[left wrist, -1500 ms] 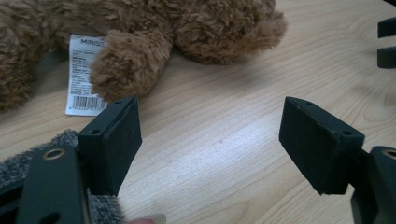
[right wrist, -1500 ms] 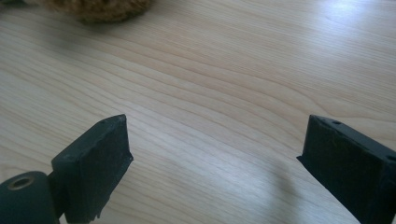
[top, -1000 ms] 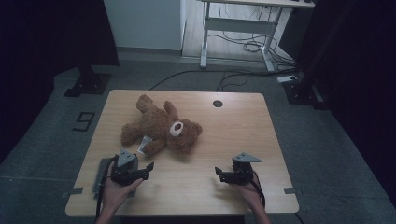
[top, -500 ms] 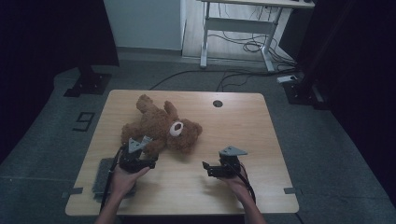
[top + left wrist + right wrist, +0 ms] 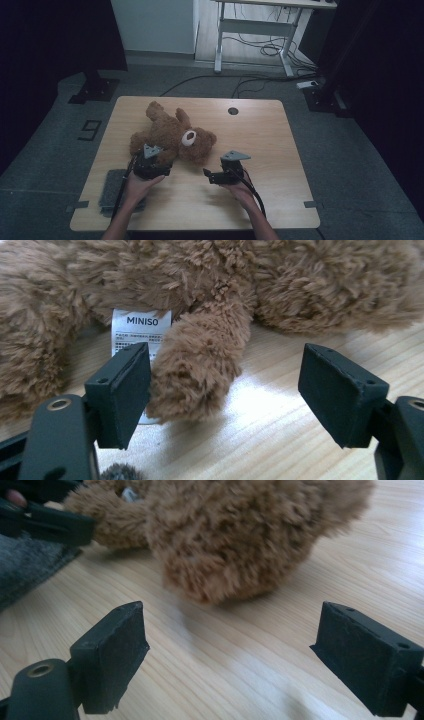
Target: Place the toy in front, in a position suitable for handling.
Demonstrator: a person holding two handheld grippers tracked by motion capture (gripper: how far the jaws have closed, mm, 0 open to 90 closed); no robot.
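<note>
**On the wooden table: both claws released, closing in on a teddy bear**

On the wooden table (image 5: pixel 280 150) in front of you lies a brown teddy bear (image 5: pixel 172 135), sprawled on its back near the middle-left, its pale muzzle turned toward the right.

Your left gripper (image 5: pixel 149 167) sits at the bear's near side. In the left gripper view its jaws stand wide apart, released, with one furry limb (image 5: pixel 200 370) reaching down between them. The limb lies close against the left-hand jaw of that view, and whether it touches I cannot tell. A white sewn-in label (image 5: pixel 140 332) reading MINISO shows just behind.

Your right gripper (image 5: pixel 212 176) rests low over the table just to the right of the bear's head. In the right gripper view its jaws are also spread open and hold nothing; bare wood lies between them, and a rounded furry part of the bear (image 5: pixel 235 540) sits a little beyond.

By my judgement the work is at its start: the approach is made, nothing is grasped or lifted. Left to do: close the left claw on the limb, bring the right claw onto the bear, then move it.

No container shows on the table. A dark grey cloth pad (image 5: pixel 112 187) lies flat at the near-left edge, partly under your left hand.
</note>
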